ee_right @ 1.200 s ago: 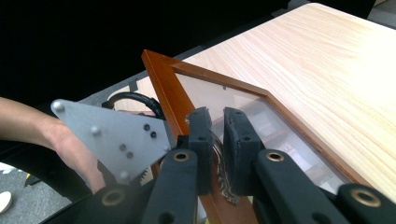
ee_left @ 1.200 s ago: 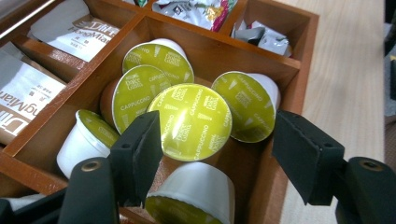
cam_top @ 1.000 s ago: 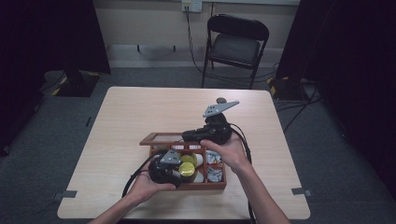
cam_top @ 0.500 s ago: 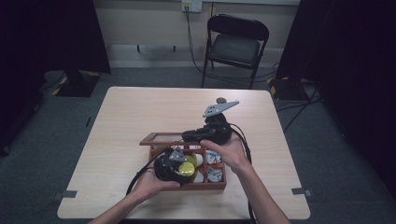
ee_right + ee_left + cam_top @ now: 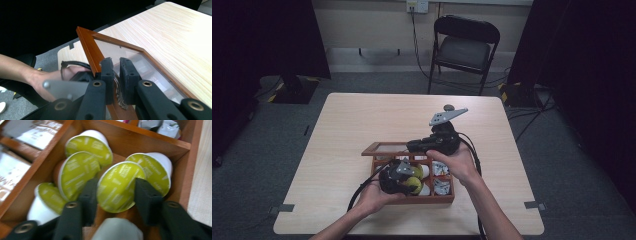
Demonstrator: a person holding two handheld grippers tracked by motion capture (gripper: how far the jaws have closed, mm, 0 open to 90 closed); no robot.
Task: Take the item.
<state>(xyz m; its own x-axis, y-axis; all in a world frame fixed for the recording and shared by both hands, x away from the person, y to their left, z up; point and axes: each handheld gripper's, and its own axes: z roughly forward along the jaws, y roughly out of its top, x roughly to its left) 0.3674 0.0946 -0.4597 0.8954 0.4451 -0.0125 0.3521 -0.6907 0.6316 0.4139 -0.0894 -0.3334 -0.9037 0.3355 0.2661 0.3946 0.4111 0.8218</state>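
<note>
Five green-lidded capsules (image 5: 117,186), one wooden box (image 5: 447,196), one table (image 5: 362,125), one chair (image 5: 464,47)

The pale wooden worktop (image 5: 362,130) carries one thing directly: a brown wooden box (image 5: 451,196) with compartments. It sits near the worktop's near edge, about midway between the side edges.

A recording studio or lab room: black curtains (image 5: 272,40) hang on both sides of the pale wooden table (image 5: 362,120), a folding chair (image 5: 464,50) stands behind it, cables cross the grey carpet (image 5: 262,150) beside it.
</note>
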